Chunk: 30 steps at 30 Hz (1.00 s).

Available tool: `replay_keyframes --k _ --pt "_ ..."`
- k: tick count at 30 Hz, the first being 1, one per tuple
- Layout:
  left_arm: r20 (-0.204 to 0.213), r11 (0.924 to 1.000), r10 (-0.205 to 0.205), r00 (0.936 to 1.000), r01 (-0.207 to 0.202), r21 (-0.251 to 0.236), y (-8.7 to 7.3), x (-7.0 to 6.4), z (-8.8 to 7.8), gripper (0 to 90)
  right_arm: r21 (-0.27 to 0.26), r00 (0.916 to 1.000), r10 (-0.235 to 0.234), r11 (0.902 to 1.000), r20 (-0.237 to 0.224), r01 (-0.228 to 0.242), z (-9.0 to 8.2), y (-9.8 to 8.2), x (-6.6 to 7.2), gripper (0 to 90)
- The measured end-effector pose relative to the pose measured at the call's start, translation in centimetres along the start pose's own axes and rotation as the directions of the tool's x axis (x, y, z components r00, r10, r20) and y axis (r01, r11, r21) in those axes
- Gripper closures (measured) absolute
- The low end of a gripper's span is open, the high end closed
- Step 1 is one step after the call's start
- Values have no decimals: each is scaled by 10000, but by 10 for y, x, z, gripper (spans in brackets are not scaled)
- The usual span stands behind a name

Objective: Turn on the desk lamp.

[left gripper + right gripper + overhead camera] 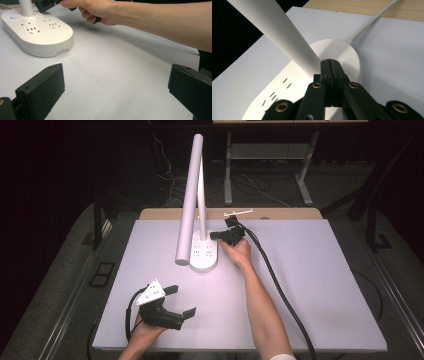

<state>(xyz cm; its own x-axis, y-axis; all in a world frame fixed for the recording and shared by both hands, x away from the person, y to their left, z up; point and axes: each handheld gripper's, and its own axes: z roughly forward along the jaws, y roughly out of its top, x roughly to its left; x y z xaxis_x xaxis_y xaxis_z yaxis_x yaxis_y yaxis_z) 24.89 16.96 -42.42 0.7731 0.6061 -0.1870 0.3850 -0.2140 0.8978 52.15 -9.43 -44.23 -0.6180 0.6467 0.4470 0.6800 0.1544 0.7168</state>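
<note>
We judge the work to be at its pressing stage: our right tool (216, 235), jaws closed flat together with nothing between them, has its tip down on the white oval plastic lamp base with socket outlets (204, 254), right at the foot of the white tubular lamp stem (274, 32). In the right gripper view the closed tip sits against the base just beside the stem, seemingly on or by a switch, though we cannot make out the button under it. The long white lamp head bar (187, 205) reaches towards 6 o'clock over the pale grey worktop (310, 285), and a bright pool lies around the base, so the lamp may already be lit; we cannot be sure. What is left, we think, is to lift away.

Our left tool (176, 301) rests at 7 o'clock on the worktop, jaws spread wide and empty, well apart from the base, which stands near 12 o'clock.

No containers are here; the sockets hold no plugs.
</note>
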Motion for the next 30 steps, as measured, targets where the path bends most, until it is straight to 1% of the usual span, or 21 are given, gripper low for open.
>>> replay_keyframes --k 2,4,5,7,10,11,12,15,16,17,19,21,22,25,26,27,28,30 --pt "-8 10000 -17 10000 17 19 0 0 0 0 44 10000 -2 10000 -42 3 -3 1 0 898" --pt "-5 10000 -16 10000 17 16 0 0 0 0 -47 10000 -43 10000 -89 42 -8 1 0 898" --pt "-12 10000 -21 10000 21 14 0 0 0 0 -83 9999 -124 9999 -82 123 -10 1 -1 897" --pt "-21 10000 -31 10000 31 13 0 0 1 0 1 9999 -127 9999 -71 127 -15 2 0 897" --pt "-34 10000 -1 10000 1 22 0 0 1 0 1 9995 -328 9995 -13 328 -23 3 0 897" --pt "-39 10000 2 10000 -2 23 0 0 1 0 1 9995 -328 9995 -13 328 -23 3 0 897" --pt "-53 10000 -13 10000 13 1 0 0 0 0 11 9990 -443 9990 -8 443 -29 4 1 897" --pt "-77 10000 -18 10000 18 -5 0 0 0 0 37 9972 -744 9972 94 744 -38 7 3 897" --pt "-90 10000 -9 10000 9 -13 0 1 0 0 75 9958 -908 9959 148 907 -41 7 3 897" --pt "-93 10000 -13 10000 13 -15 0 1 0 0 75 9958 -908 9959 148 907 -41 7 3 897" --pt "-89 10000 15 10000 -16 -10 0 1 0 0 91 9924 -1210 9926 235 1208 -50 8 6 897" --pt "-92 10000 -16 10000 16 1 0 1 1 0 114 9913 -1286 9917 274 1283 -53 7 8 897" --pt "-88 10000 -19 10000 19 -6 0 0 1 0 186 9892 -1434 9896 291 1429 -59 7 11 897" --pt "-99 10000 -9 10000 9 5 0 0 1 0 191 9863 -1625 9866 289 1620 -69 6 14 896" --pt "-96 10000 -6 10000 6 3 0 0 1 0 173 9860 -1647 9863 271 1643 -73 5 15 896" --pt "-101 10000 -1 9999 1 -3 0 0 0 0 173 9860 -1647 9863 271 1643 -73 5 15 896" --pt "-113 10000 -4 9999 4 -7 0 0 0 0 94 9849 -1717 9851 210 1715 -80 4 17 896" --pt "-110 10000 -7 9999 7 -2 0 0 0 0 130 9844 -1752 9845 157 1750 -88 1 20 887"
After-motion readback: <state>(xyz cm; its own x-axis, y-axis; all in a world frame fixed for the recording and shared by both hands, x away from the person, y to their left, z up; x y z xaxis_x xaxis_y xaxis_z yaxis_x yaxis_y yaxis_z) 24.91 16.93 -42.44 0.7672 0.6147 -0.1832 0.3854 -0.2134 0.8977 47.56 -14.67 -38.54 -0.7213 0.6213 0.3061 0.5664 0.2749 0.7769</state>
